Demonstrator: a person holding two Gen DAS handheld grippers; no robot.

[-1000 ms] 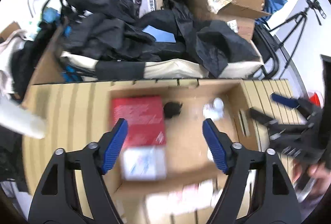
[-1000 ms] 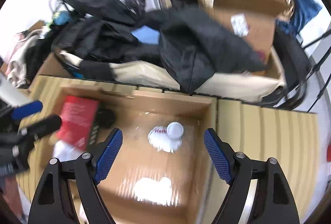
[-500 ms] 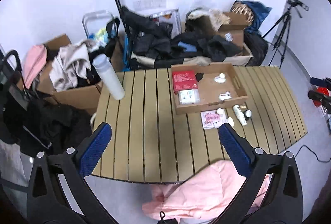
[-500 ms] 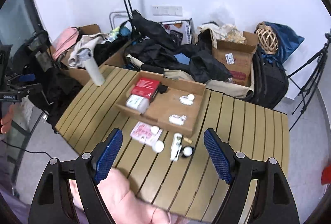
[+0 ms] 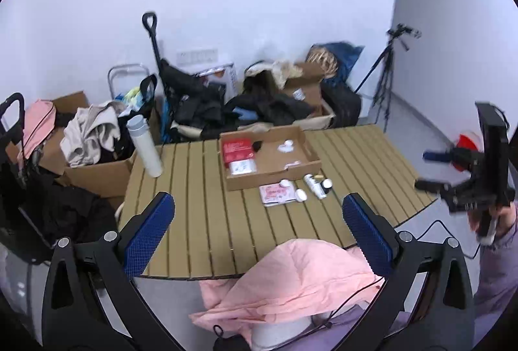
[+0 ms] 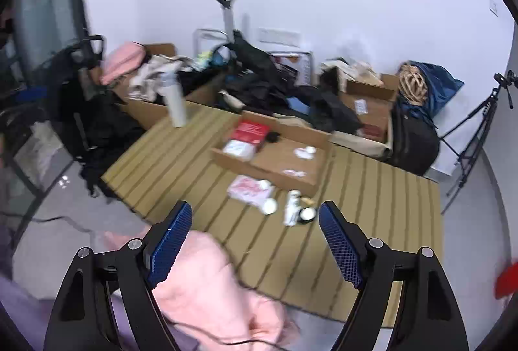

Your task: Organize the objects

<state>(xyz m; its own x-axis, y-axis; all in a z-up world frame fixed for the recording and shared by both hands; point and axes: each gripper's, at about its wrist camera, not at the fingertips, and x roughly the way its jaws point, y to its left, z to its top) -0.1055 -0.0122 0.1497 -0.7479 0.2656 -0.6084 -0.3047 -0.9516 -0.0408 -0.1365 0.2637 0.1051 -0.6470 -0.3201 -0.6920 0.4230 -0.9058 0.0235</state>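
A shallow cardboard box [image 5: 293,171] [image 6: 255,164] sits on the slatted table [image 5: 207,215] [image 6: 365,186]. It holds a red box [image 5: 236,147] [image 6: 251,130], a white packet [image 5: 241,166] and small white items. In front of it lie a pink packet [image 5: 276,194] [image 6: 247,187], a white tube [image 5: 314,186] [image 6: 291,208] and small round jars [image 5: 327,183]. My left gripper [image 5: 257,223] is open and empty, held well back from the table. My right gripper [image 6: 254,232] is open and empty too; it also shows far right in the left wrist view [image 5: 437,169].
A white bottle [image 5: 145,148] [image 6: 174,105] stands at the table's far left corner. Pink cloth [image 5: 291,279] [image 6: 207,286] lies near me below the table edge. Boxes, dark clothes and bags [image 5: 259,106] crowd behind the table; a tripod [image 5: 385,75] stands at right.
Both grippers have pulled far back and up from just above the cardboard box to a wide view of the whole table. Both stay open and empty.
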